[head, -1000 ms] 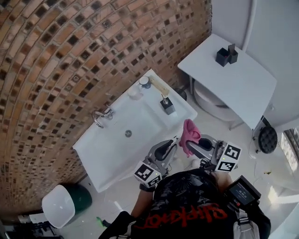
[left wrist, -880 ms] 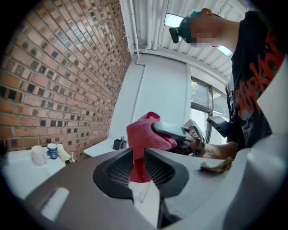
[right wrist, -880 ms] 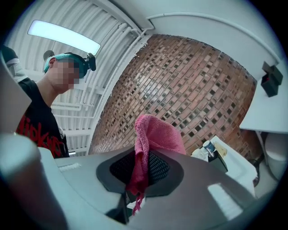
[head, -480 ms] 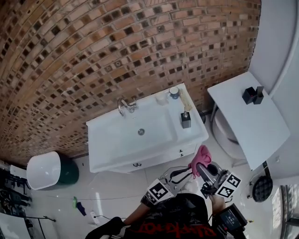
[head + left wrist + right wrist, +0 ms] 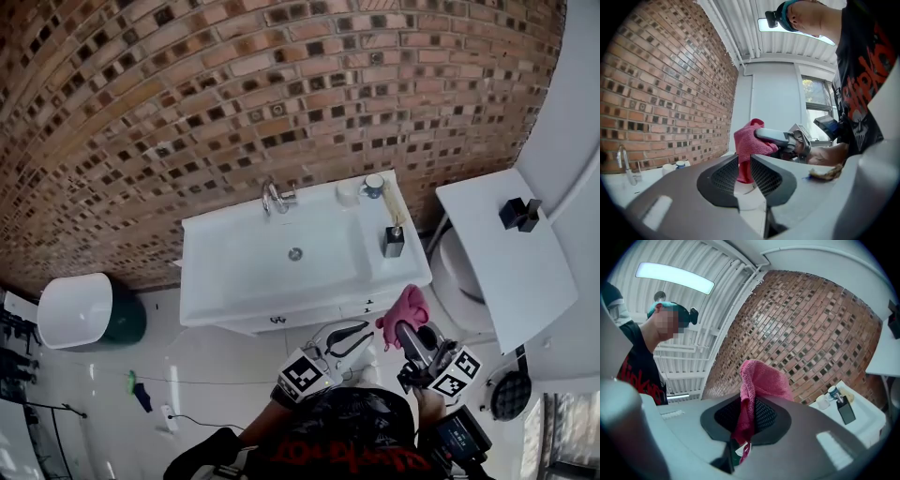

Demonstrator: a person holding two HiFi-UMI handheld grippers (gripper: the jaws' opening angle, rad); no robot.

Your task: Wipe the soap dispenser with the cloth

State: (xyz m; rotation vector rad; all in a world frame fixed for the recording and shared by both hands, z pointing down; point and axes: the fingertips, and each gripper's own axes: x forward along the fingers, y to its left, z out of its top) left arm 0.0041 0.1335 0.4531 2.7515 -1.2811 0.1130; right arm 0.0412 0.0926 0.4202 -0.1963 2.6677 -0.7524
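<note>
Mo: Since a second ago we've swung round, so the sink (image 5: 225, 272) sits square in front of us instead of slanted. The cloth (image 5: 403, 314) has ended up just off its near right corner.

Jo: Yep. The soap dispenser (image 5: 393, 242) hasn't budged though. It's a dark little block, upright on the sink's right ledge, with a blue-topped cup (image 5: 374, 186) on the far side of it. The cloth is near it but clearly apart.

Mo: Our right gripper (image 5: 405, 330) has its jaws clamped on that pink cloth, which bunches above them and trails down between them.

Jo: Our left gripper (image 5: 364, 330) sits just left of it, jaws pulled together on nothing. The cloth only shows past their tips.

Mo: Further out we've got the faucet (image 5: 275, 197) at the far rim against the brick wall (image 5: 187, 94). A white table (image 5: 506, 272) is off right and a white-lidded bin (image 5: 75, 309) off left.
</note>
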